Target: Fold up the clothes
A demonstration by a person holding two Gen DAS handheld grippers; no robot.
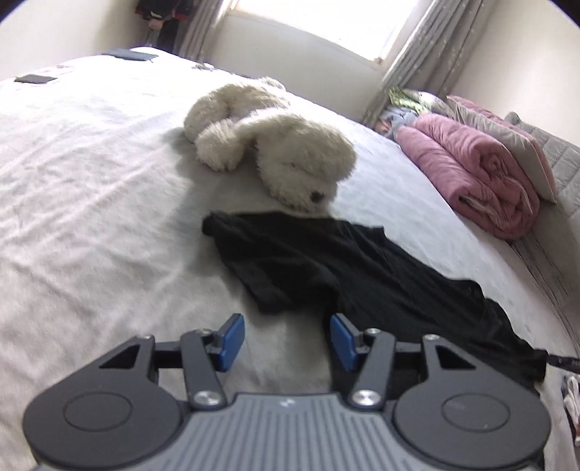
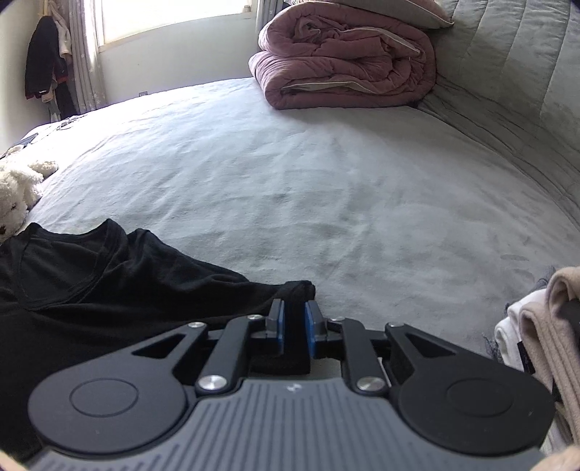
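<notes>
Right wrist view: right gripper (image 2: 294, 322) apparently pinches the black shirt (image 2: 108, 275); left gripper (image 1: 286, 338) gapes wide.

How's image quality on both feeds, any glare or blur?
Left wrist view: window blown out, slight softness, black shirt nearly detail-free. Right wrist view: sharper, window overexposed, bed evenly lit; fisheye bends edges in both.

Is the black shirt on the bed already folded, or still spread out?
Spread out: the black shirt lies loosely across the bed, wrinkled, with its neckline showing.
</notes>
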